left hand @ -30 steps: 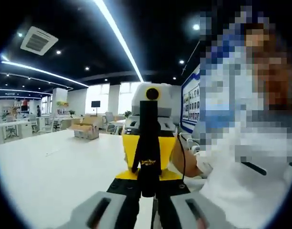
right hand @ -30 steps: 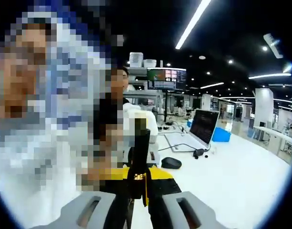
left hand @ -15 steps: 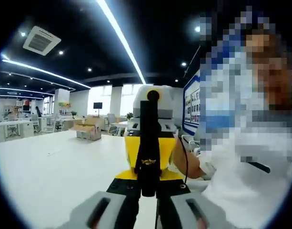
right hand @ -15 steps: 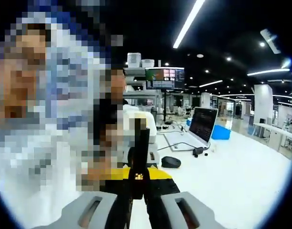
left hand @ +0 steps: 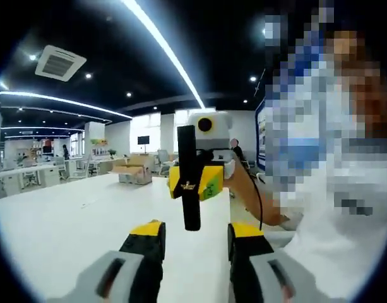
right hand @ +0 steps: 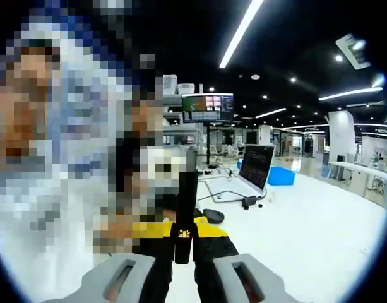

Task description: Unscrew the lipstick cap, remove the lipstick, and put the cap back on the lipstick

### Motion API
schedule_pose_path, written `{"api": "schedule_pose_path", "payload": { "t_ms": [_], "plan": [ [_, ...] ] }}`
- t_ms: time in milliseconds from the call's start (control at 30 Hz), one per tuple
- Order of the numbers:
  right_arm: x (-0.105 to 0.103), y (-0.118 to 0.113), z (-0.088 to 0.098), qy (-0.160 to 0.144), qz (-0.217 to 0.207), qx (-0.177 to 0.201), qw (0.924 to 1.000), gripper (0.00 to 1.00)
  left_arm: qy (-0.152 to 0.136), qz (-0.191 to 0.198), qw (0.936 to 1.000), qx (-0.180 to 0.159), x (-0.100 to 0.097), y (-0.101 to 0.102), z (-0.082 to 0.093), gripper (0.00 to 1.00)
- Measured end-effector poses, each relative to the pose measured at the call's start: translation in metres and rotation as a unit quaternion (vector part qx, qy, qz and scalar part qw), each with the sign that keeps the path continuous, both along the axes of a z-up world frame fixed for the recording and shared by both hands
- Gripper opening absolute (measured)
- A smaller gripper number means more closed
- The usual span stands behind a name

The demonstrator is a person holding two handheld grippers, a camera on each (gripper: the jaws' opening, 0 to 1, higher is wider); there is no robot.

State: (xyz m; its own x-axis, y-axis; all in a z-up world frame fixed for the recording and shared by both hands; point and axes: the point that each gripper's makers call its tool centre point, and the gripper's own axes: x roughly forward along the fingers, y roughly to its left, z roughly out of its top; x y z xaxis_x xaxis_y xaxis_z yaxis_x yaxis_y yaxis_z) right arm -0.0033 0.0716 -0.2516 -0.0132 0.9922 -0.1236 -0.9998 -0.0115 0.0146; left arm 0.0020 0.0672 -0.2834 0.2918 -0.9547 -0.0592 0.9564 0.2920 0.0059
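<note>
Left gripper view: left gripper jaws wide; right gripper clamps lipstick upright.

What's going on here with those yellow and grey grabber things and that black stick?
A person holds a pair of tongs in each hand over a white table. The right tongs are shut on a black lipstick, held upright. In the left gripper view, the left tongs stand open just below that same lipstick, not touching it. The cap looks on; I cannot tell whether it has been unscrewed yet.
</note>
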Motion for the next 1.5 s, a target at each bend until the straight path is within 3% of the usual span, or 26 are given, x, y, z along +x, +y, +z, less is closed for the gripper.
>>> {"api": "schedule_pose_path", "payload": {
  "t_ms": [200, 300, 467, 600, 700, 1233, 1500],
  "plan": [
    [0.025, -0.01, -0.008, -0.014, -0.006, 0.007, 0.9999, 0.1, 0.0, 0.028, 0.9996, -0.003, 0.013, 0.023, 0.001, 0.42],
    [0.037, -0.013, -0.016, -0.018, -0.003, 0.007, 0.9998, 0.1, -0.008, 0.044, 0.9984, -0.033, 0.018, 0.031, 0.014, 0.4],
    [0.056, -0.014, -0.033, -0.028, -0.01, -0.006, 0.9995, 0.1, -0.014, 0.045, 0.9975, -0.053, 0.014, 0.04, 0.027, 0.4],
    [0.063, -0.014, -0.042, -0.041, -0.006, -0.008, 0.9991, 0.1, -0.021, 0.044, 0.9973, -0.055, 0.012, 0.042, 0.03, 0.4],
    [0.074, -0.013, -0.053, -0.033, -0.012, -0.011, 0.9993, 0.1, -0.023, 0.035, 0.9972, -0.061, 0.006, 0.039, 0.035, 0.4],
    [0.113, -0.024, -0.109, -0.032, -0.033, -0.014, 0.9988, 0.1, -0.024, 0.054, 0.9974, -0.04, 0.008, 0.043, 0.028, 0.4],
    [0.119, -0.022, -0.132, -0.042, -0.032, -0.032, 0.9981, 0.1, -0.022, 0.053, 0.9975, -0.04, 0.01, 0.043, 0.027, 0.4]
  ]
}}
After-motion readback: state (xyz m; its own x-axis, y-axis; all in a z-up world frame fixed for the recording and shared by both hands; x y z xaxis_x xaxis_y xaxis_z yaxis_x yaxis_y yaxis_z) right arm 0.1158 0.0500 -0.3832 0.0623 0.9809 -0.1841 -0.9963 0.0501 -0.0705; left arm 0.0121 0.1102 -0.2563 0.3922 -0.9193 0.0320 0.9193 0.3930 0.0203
